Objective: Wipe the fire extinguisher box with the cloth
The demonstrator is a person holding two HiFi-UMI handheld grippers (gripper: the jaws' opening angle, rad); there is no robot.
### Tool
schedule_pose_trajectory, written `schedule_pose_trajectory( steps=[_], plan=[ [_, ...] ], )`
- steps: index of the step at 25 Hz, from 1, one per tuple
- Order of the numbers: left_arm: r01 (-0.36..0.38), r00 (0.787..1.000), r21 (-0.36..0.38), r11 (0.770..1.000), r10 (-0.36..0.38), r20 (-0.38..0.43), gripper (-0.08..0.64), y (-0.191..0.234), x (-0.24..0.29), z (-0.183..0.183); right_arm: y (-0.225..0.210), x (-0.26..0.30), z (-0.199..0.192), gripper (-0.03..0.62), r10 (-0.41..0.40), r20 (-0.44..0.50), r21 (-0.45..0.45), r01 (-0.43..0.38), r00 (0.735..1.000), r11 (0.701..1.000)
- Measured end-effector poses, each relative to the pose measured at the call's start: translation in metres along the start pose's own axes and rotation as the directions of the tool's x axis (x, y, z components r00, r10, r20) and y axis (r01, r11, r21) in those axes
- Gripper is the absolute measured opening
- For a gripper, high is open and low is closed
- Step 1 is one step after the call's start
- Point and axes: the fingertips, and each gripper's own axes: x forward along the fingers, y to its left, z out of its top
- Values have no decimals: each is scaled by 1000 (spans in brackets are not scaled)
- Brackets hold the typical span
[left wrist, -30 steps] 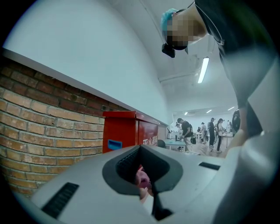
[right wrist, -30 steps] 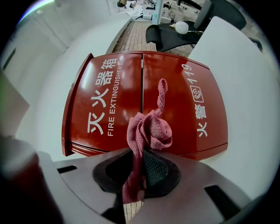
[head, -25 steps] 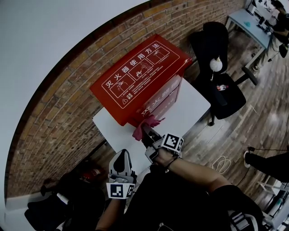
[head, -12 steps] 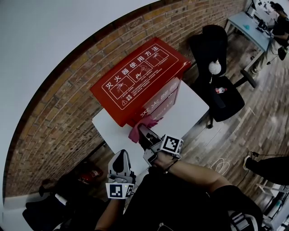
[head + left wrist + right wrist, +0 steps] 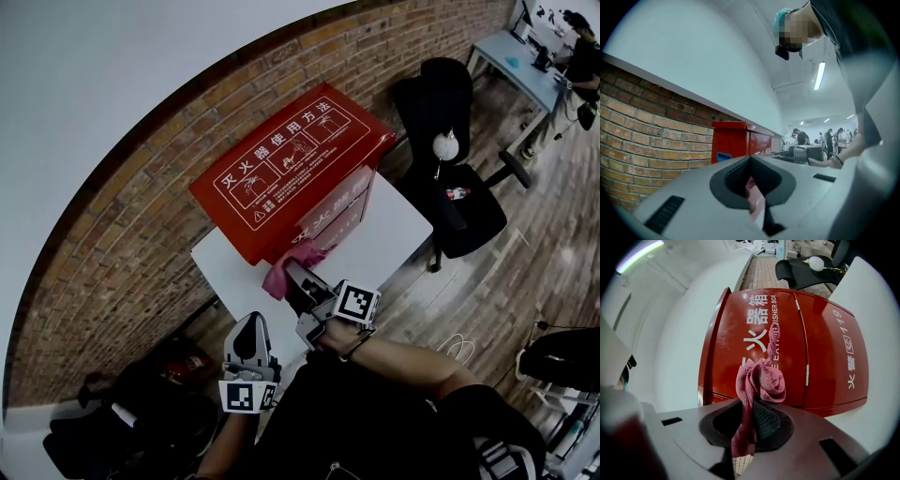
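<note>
The right gripper (image 5: 752,405) is clenching its jaws on a bunched, likely light and floppy crimson cloth (image 5: 761,378) at six o'clock of the red metal fire extinguisher box (image 5: 797,333), the left gripper (image 5: 750,160) idling with jaws closed.

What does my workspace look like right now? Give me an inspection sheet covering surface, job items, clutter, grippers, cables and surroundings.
Surface: white table, bare beside the box.
Job's things: red fire extinguisher box stands on the table against the brick wall; pink cloth bunched up in front of the box's front face, contact cannot be confirmed.
Clutter: nothing seen on the table.
Grippers: right gripper shut on the cloth, pointing at the box front; left gripper shut, holding nothing, held low away from the box.
Cables: white cable looped on the wood floor.
Surroundings: black office chair right of the table; dark bags on the floor at left.
</note>
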Motion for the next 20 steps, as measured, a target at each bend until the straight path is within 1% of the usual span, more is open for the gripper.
schedule_pose_trajectory(
  steps=[3, 15, 20],
  plan=[
    [3, 1000, 7, 1000, -3, 19, 38, 0, 0, 2, 10, 1, 0, 67, 15, -4, 7, -15, 1000, 1000],
    [-7, 1000, 9, 1000, 6, 11, 38, 2, 0, 0, 48, 8, 9, 67, 88, 1, 30, -88, 996, 996],
    [-18, 1000, 4, 1000, 18, 24, 38, 6, 0, 2, 64, 11, 11, 67, 121, 7, 41, -121, 993, 992]
  ],
)
